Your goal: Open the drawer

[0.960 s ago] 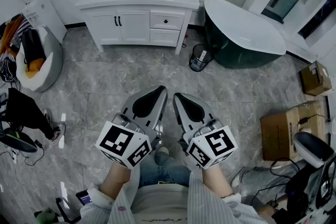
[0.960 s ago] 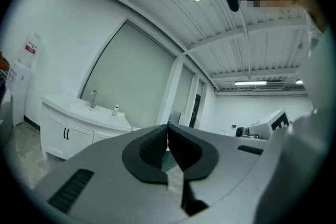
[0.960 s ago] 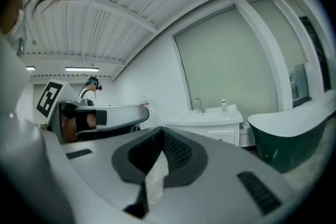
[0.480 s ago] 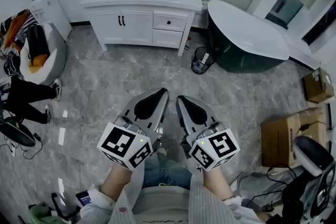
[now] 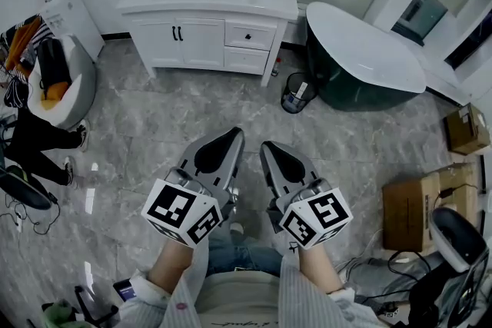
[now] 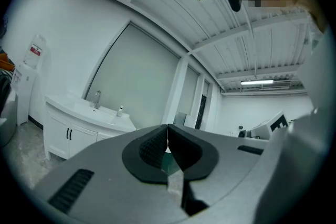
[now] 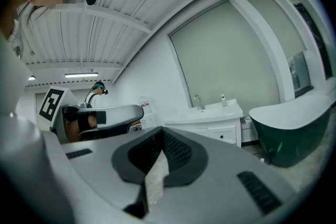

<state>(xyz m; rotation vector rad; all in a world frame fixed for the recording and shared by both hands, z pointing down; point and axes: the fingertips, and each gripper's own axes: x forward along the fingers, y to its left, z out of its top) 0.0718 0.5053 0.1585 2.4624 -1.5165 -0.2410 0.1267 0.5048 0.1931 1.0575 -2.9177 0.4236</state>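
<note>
The white vanity cabinet [image 5: 207, 34] stands far ahead across the floor, with two doors at left and two drawers at right. Its upper drawer [image 5: 249, 35] has a black knob, the lower drawer [image 5: 244, 59] sits beneath it, and both are closed. My left gripper [image 5: 234, 134] and right gripper [image 5: 267, 145] are held side by side low in the head view, well short of the cabinet. Both are shut with nothing between the pads. The left gripper view shows the left gripper [image 6: 167, 136] with the vanity [image 6: 79, 123] at left. The right gripper view shows the right gripper [image 7: 160, 136] with the vanity [image 7: 215, 123] behind it.
A dark green bathtub [image 5: 361, 57] stands right of the vanity, with a small waste bin [image 5: 294, 92] between them. A water dispenser [image 5: 61, 4] and a white seat with clothes [image 5: 54, 84] are at left, near another person's legs [image 5: 38, 142]. Cardboard boxes [image 5: 415, 203] lie at right.
The head view has drifted a little, so the vanity sits slightly further right. The person at the left edge has stepped. Both grippers keep their places and stay shut.
</note>
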